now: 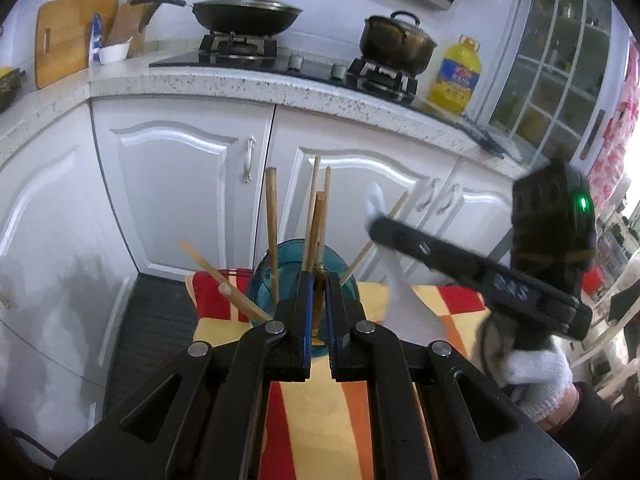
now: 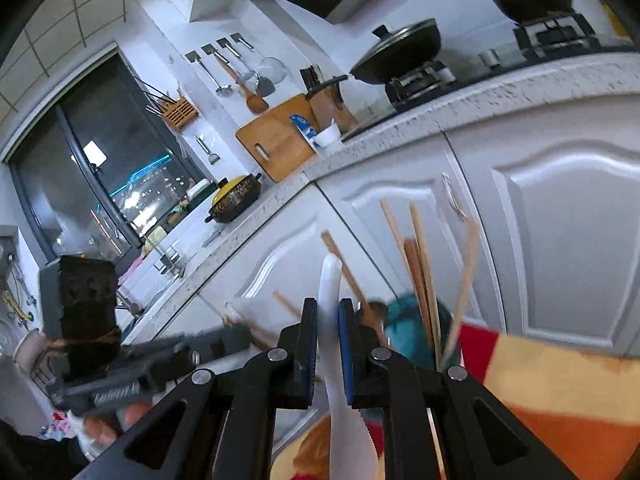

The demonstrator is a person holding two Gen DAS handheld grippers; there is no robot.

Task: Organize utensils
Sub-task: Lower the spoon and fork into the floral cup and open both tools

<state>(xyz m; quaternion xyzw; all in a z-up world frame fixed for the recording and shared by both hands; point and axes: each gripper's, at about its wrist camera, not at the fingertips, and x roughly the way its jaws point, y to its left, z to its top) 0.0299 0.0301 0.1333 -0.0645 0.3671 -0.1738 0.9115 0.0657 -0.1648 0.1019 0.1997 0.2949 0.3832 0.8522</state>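
Note:
A teal cup (image 1: 264, 280) (image 2: 404, 320) stands on a red, yellow and orange cloth (image 1: 312, 420) (image 2: 560, 380) and holds several wooden chopsticks (image 1: 272, 232) (image 2: 420, 272). My left gripper (image 1: 319, 280) is just in front of the cup, shut on a thin golden-brown stick that looks like a chopstick. The right gripper (image 2: 328, 308) is shut on a white plastic knife (image 2: 330, 280) with a serrated edge. In the left wrist view the right gripper (image 1: 376, 228) comes in from the right, carrying the knife (image 1: 400, 292) beside the cup. The left gripper (image 2: 236, 332) shows blurred at the lower left of the right wrist view.
White cabinet doors (image 1: 180, 184) rise close behind the cup. On the speckled counter above stand a wok (image 1: 246, 12), a pot (image 1: 396, 40) and a yellow oil bottle (image 1: 456, 76). A white-gloved hand (image 1: 536, 376) holds the right gripper.

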